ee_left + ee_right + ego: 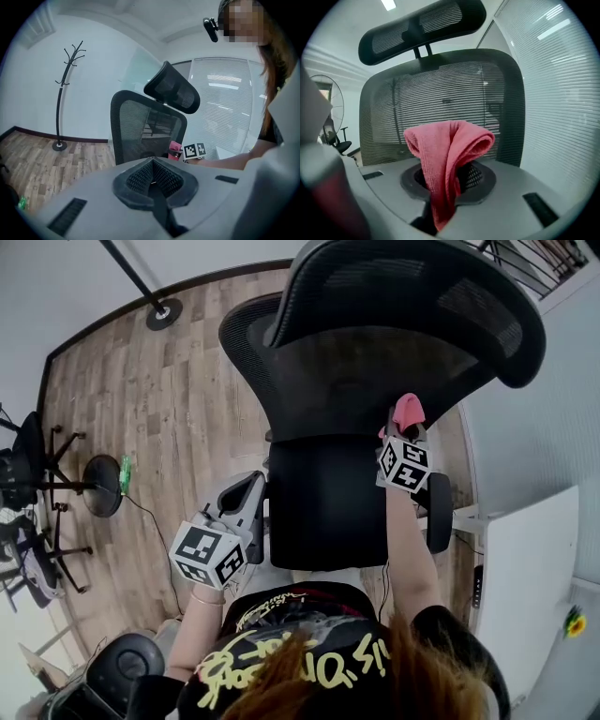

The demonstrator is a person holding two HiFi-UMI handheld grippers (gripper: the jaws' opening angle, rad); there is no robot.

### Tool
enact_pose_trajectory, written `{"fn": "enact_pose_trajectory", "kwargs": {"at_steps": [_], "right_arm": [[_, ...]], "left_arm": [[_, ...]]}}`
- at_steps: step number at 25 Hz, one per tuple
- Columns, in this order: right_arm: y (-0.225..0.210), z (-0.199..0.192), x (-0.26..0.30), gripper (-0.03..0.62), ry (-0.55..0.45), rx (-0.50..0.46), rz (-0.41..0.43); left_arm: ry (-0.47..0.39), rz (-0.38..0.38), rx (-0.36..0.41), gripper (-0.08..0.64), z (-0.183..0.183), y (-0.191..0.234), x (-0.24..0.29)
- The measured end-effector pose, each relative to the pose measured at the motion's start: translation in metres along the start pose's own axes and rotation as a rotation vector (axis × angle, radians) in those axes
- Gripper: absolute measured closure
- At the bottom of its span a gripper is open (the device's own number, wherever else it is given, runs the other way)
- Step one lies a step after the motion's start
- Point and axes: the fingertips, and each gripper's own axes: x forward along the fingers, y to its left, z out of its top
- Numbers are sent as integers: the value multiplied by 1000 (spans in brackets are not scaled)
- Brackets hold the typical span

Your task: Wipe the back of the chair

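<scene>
Looking down in the head view, the right gripper (405, 427) is reaching forward over the seat (323, 512) and holding a pink cloth (407, 411) at its tips. The cloth is sitting close against the lower right part of the chair back (366, 371), though I cannot tell here whether the two are touching. The left gripper (249, 491) is hanging idle off the seat's left edge.

In the left gripper view, the left gripper (151, 176) is showing its jaws pressed together with nothing between them. The chair back (140, 126) is standing ahead and above, well apart from it. The cloth (175, 147) is showing ahead and to the right, at the other tool.

In the right gripper view, the right gripper (445, 190) is pinching the cloth (449, 147) by a narrow fold, with a loose loop bulging out in front. The chair back (440, 103) is filling the space directly ahead, with the headrest (422, 26) above.

Three risks are showing, as I judge it:
- The pinch is taking only a thin strip, so dragging across the mesh could pull the cloth free.
- Nothing is bracing the chair, and if it swivels, a one-sided push could turn it away from the tool.
- Pressing too deep could bring the hard tips, rather than the cloth, onto the mesh.
</scene>
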Motion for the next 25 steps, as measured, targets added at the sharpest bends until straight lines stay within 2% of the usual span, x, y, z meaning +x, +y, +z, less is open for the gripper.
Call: {"fn": "enact_pose_trajectory", "kwargs": {"at_steps": [8, 13, 18, 25], "right_arm": [[34, -1, 3, 518, -8, 28, 28], [54, -5, 3, 518, -19, 52, 56], [92, -10, 4, 518, -15, 29, 128], [145, -22, 8, 518, 8, -5, 246]], "left_arm": [[36, -37, -30, 566, -25, 8, 23], [65, -33, -43, 566, -53, 20, 41], [86, -40, -74, 566, -82, 33, 52], [72, -49, -68, 566, -114, 51, 66]]}}
